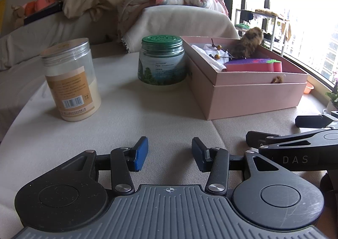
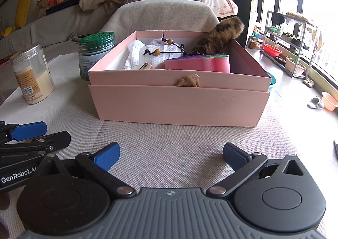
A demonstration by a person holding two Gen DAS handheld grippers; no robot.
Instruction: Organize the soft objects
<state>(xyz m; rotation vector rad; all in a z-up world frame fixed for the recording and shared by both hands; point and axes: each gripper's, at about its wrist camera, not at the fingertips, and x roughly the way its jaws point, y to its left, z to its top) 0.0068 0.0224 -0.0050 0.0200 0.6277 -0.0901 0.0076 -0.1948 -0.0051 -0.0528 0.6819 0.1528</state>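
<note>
Pink box [image 2: 179,103]: open, nested in its lid, standing on the surface toward the far right corner. Contents, all soft goods: white cloth [image 2: 137,57], pink-and-purple sponge [image 2: 202,63] against the near wall, brown plush toy [image 2: 219,36] propped on the far right rim, a beaded cord [image 2: 162,50] lying over the cloth.

Fur scrap [image 2: 188,81]: pinched between box wall and lid at the near side, partly outside.

Left tongs [image 1: 169,154]: spread, holding nothing, low over the near edge. Right tongs [image 2: 171,157]: spread wide, holding nothing, facing the box's near wall.

Clear jar [image 1: 71,80] and green-lidded jar [image 1: 161,63]: hard goods, left of the box; the green one stands just beside it.

Hazards, as judged:
- Plush toy sits high on the rim; a nudge to the box could tip it out over the far side.
- Cord may snag a tong and drag the cloth out.
- Pulling the trapped scrap could lift or shift the box.
- A wide left reach could topple the jars.
</note>
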